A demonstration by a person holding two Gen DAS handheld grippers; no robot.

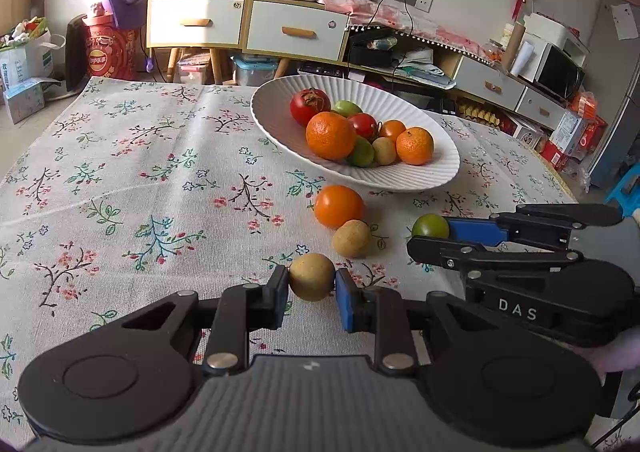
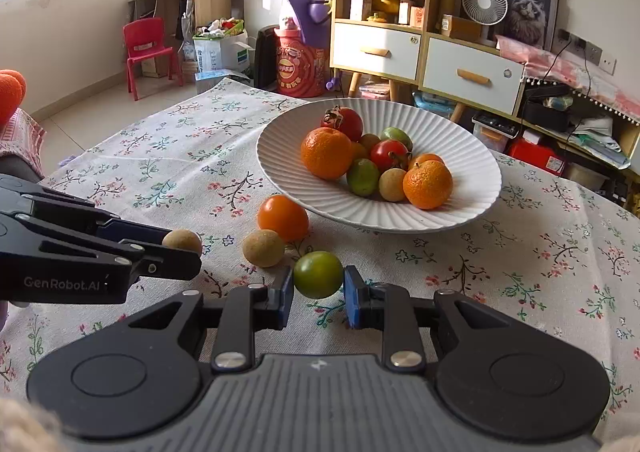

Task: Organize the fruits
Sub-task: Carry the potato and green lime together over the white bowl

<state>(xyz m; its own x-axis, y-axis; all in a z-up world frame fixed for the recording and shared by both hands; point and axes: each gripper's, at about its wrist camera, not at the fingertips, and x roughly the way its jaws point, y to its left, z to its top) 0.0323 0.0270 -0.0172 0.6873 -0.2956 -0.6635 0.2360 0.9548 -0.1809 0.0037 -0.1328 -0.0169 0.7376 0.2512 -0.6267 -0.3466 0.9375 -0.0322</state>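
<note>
A white oval bowl (image 1: 420,175) with a ribbed, fluted surface sits on a cloth (image 1: 120,171) of coarse pale weave printed with small flowers and twigs. In the right wrist view eight or nine fruits show heaped in the bowl: two dimpled oranges, the larger (image 2: 326,152) at the left of the heap and the smaller (image 2: 427,183) at its right, two glossy red tomatoes with dry dark stalks, two smooth green fruits, a round tan fruit, and one or two more orange pieces half hidden behind. Four fruits are outside the bowl, all on its near side. A smooth orange tomato (image 1: 338,205) lies just in front of the rim, and a matte tan fruit (image 1: 351,238) touches it on the near side. The left gripper (image 1: 312,286) reaches in low and level over the cloth, its blue pads closed against the sides of a second tan fruit (image 1: 311,276), round and dull-skinned, nearer than the pair. The right gripper (image 2: 318,290) comes in level beside it, to the right of the loose pair, its two black fingers with blue pads clamped on a shiny green fruit (image 2: 318,274). Whether either held fruit touches the cloth or is lifted off it cannot be told.
</note>
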